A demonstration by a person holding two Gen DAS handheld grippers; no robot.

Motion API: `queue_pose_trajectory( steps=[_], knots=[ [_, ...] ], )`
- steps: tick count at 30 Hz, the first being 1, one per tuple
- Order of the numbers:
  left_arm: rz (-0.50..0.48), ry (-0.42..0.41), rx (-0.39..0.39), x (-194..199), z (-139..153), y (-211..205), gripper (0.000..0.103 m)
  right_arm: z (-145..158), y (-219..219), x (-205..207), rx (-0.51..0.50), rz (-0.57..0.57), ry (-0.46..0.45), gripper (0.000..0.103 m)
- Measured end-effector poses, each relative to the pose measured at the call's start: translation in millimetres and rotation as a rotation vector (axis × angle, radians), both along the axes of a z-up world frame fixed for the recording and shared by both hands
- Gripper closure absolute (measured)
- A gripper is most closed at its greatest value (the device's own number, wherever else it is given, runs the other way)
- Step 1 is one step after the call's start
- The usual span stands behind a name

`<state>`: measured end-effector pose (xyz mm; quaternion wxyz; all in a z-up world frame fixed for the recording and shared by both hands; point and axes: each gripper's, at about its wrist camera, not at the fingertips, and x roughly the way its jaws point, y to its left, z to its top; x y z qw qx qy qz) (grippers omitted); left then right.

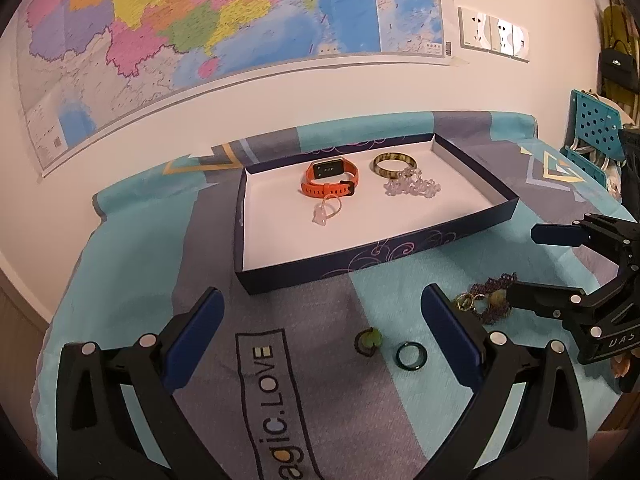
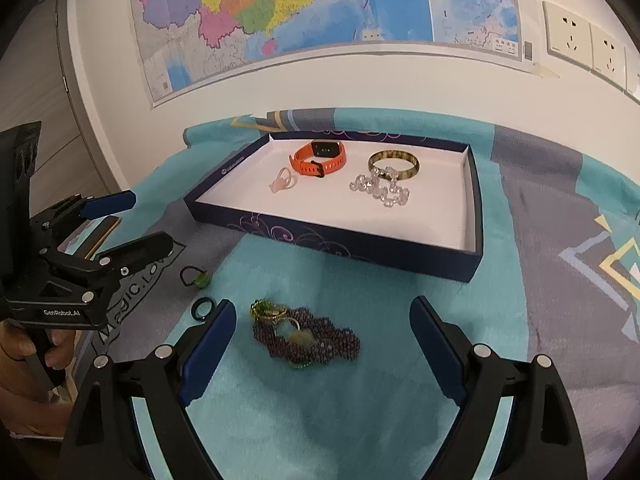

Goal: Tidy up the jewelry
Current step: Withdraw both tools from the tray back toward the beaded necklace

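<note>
A dark blue tray (image 1: 360, 256) (image 2: 340, 246) holds an orange watch (image 1: 330, 180) (image 2: 320, 160), an amber bangle (image 1: 394, 164) (image 2: 394, 164), a clear crystal bracelet (image 1: 412, 188) (image 2: 380, 192) and a pink ring (image 1: 326, 212) (image 2: 282, 182). In front of it on the cloth lie a green-stone ring (image 1: 368, 342) (image 2: 196, 278), a dark green ring (image 1: 411, 356) (image 2: 202, 308) and a purple bead heap with gold rings (image 1: 490, 300) (image 2: 312, 340). My left gripper (image 1: 320, 312) (image 2: 144, 224) is open above the two rings. My right gripper (image 2: 324, 306) (image 1: 536, 268) is open, its jaws straddling the bead heap without touching it.
A teal and grey printed cloth (image 1: 280, 380) covers the table. The wall with a large map (image 1: 200, 20) and sockets (image 2: 572, 36) stands right behind the tray. A teal perforated chair (image 1: 592, 120) is at the far right. A hand (image 2: 24, 348) holds the left gripper's handle.
</note>
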<state>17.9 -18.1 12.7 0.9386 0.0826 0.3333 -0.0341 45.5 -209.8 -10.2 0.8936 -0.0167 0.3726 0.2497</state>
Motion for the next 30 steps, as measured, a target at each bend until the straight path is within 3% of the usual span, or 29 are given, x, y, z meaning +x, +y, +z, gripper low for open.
queue_pose_trajectory(
  steps=[9,14,20,24,30],
  knots=[
    [0.010,0.022,-0.018,-10,-8,10,0.006,-6,1,-8,-0.016,0.007,0.018,0.018],
    [0.009,0.037,-0.025,-17,-14,18,0.006,-11,2,-10,-0.033,0.009,0.037,0.023],
    [0.022,0.055,-0.044,-22,-20,25,0.006,-12,9,-9,-0.055,0.022,0.051,0.041],
    [0.024,0.060,-0.047,-22,-22,25,0.006,-11,10,-9,-0.054,0.024,0.046,0.062],
    [0.011,0.066,-0.052,-22,-23,21,0.006,-14,14,-6,-0.088,0.036,0.057,0.066]
  ],
)
